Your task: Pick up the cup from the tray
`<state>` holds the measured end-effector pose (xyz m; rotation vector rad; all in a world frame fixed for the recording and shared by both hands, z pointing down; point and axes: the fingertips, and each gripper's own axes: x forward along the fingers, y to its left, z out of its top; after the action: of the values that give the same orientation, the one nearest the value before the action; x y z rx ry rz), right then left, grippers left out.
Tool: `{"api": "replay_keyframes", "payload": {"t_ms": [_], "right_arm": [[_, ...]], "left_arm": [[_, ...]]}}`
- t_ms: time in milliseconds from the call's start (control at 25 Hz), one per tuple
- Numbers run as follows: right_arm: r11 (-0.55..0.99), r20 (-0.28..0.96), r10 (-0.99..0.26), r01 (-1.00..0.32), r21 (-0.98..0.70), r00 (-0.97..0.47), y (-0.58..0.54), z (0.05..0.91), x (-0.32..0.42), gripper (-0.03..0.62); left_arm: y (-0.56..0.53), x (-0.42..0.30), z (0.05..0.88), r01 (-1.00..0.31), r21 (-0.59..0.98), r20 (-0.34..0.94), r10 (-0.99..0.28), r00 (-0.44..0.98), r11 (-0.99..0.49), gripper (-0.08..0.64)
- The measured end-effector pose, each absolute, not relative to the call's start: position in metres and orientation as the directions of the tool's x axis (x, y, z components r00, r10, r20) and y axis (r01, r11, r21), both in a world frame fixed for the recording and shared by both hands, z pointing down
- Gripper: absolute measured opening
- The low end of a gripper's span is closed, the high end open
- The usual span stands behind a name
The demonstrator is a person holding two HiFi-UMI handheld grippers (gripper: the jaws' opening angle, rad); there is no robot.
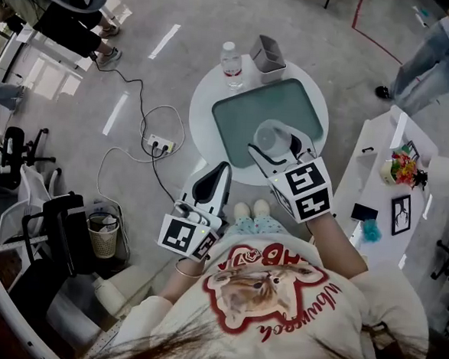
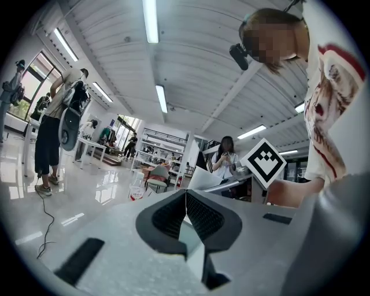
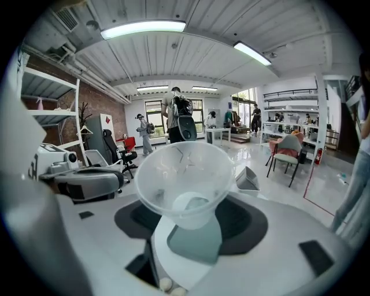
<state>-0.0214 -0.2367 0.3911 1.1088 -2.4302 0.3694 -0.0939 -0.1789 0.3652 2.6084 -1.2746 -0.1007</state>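
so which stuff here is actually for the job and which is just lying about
For the job:
cup, gripped by the right gripper
tray, under the cup

Lying about:
bottle and grey box, on the table beside the tray
power strip, on the floor
left gripper, shut on nothing, off the table's edge

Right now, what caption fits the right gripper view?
Right gripper clasps a clear plastic cup over the green tray.
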Motion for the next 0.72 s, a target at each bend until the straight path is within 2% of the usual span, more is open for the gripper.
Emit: {"api": "replay_keyframes", "payload": {"t_ms": [720], "right_arm": [[0.679, 0.464, -0.63, -0.732, -0.058, -0.622, -0.216, 0.374, -0.023, 0.273]], "left_arm": [[-0.176, -0.089, 0.358, -0.769, 0.214, 0.031, -0.783, 0.621, -0.602, 0.015]]}}
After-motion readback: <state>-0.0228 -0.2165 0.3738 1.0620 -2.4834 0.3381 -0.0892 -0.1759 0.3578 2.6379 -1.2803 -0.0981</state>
